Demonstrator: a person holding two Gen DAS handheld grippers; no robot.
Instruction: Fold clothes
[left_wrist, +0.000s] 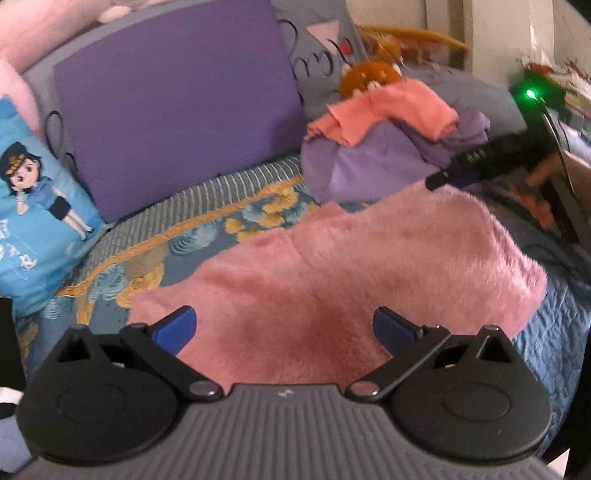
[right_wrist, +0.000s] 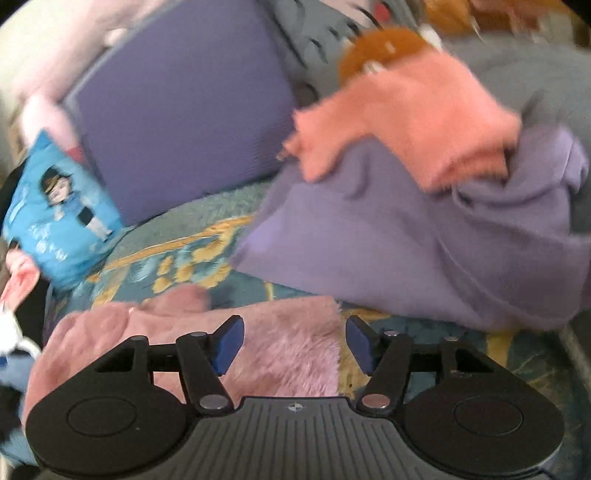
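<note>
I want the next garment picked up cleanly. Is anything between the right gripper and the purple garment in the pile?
Nothing visible between the open right gripper and the purple garment; an orange garment lies on its top.

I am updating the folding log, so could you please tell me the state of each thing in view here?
Fluffy pink garment: folded, lying flat on the bedspread, not gripped.
Purple cloth: crumpled, unfolded heap.
Salmon-orange cloth: rumpled, draped on top of the purple cloth.
Left gripper: jaws wide open, empty, above the pink garment.
Right gripper: jaws open, empty.
</note>
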